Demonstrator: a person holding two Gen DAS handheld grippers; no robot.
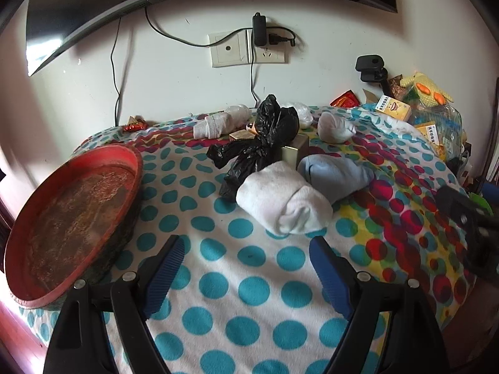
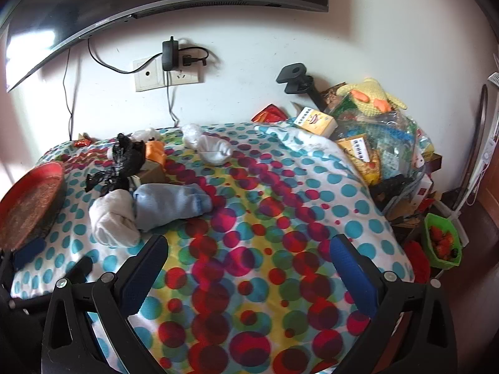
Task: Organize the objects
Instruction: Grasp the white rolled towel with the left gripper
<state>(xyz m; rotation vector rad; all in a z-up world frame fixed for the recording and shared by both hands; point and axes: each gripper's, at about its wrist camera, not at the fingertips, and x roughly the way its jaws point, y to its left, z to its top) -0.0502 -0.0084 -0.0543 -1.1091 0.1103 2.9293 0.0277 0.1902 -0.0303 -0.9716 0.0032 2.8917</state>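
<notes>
A rolled white sock (image 1: 282, 201) lies on the dotted blanket (image 1: 237, 280), touching a light blue sock (image 1: 335, 176) behind it. A crumpled black plastic bag (image 1: 259, 143) lies beyond them, over small gold boxes (image 1: 296, 151). Two more rolled socks, one (image 1: 215, 126) at the back and one (image 1: 335, 127) to its right, lie farther off. My left gripper (image 1: 246, 246) is open and empty, just short of the white sock. My right gripper (image 2: 249, 249) is open and empty over the blanket, right of the white sock (image 2: 113, 218) and blue sock (image 2: 170, 204).
A round red tray (image 1: 71, 218) sits tilted at the blanket's left edge. A pile of packets, boxes and a yellow knitted toy (image 2: 371, 96) fills the back right. A green bowl of strawberries (image 2: 441, 240) stands lower right. A wall with sockets and cables is behind.
</notes>
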